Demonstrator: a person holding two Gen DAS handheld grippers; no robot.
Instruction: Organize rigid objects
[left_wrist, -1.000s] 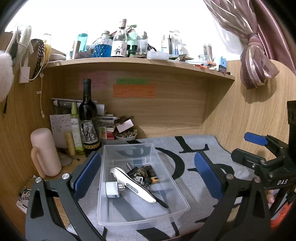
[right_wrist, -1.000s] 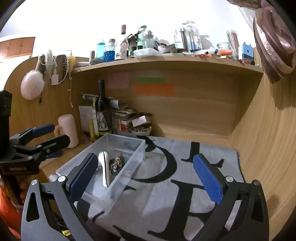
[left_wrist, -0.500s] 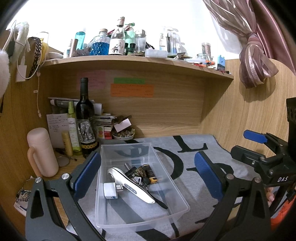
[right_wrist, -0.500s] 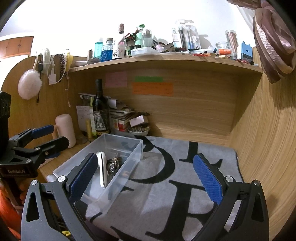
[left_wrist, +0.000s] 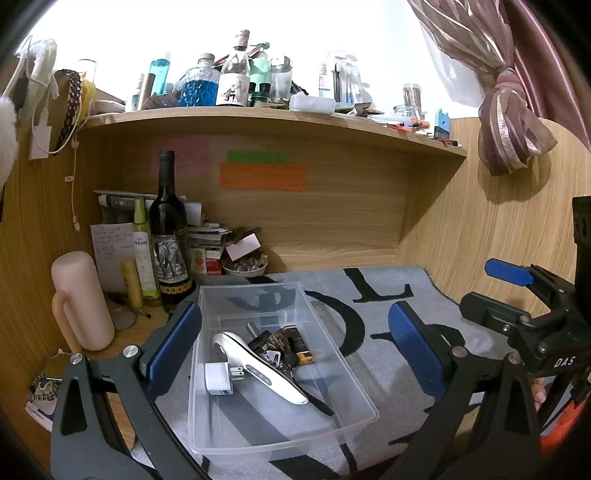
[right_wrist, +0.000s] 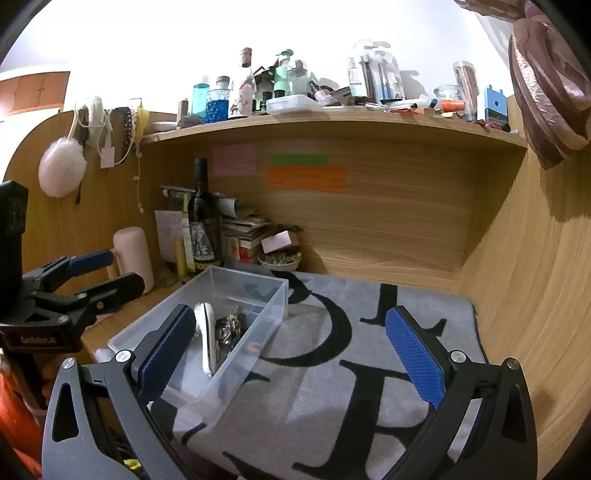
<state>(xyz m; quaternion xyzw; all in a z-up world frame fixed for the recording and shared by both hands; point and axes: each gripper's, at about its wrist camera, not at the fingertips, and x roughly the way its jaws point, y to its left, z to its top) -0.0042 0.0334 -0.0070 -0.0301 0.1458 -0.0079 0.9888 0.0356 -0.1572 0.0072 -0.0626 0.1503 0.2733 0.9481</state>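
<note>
A clear plastic bin (left_wrist: 354, 417) (right_wrist: 275, 295) rests on a grey mat with black letters (left_wrist: 373, 317) (right_wrist: 332, 376). In it lie a white handled tool (left_wrist: 258, 369) (right_wrist: 207, 332), a white plug adapter (left_wrist: 218, 377), a bunch of keys (left_wrist: 275, 341) (right_wrist: 229, 326) and a small black and orange item (left_wrist: 301, 347). My left gripper (left_wrist: 295, 347) hangs open above the bin's near half, holding nothing. My right gripper (right_wrist: 291, 350) stays open over the mat to the bin's right, and it also shows at the right edge of the left wrist view (left_wrist: 517, 295).
A dark wine bottle (left_wrist: 168, 236) (right_wrist: 202, 218), a pink cylinder with a handle (left_wrist: 79, 299) (right_wrist: 131, 254), small bottles, stacked papers and a little bowl (left_wrist: 245, 264) crowd the back left corner. A cluttered shelf (left_wrist: 258, 114) runs overhead. Wooden walls close both sides.
Both wrist views have pulled back and risen slightly, so the bin sits a little farther away. Both grippers stay open, and the items in the bin have not moved.
</note>
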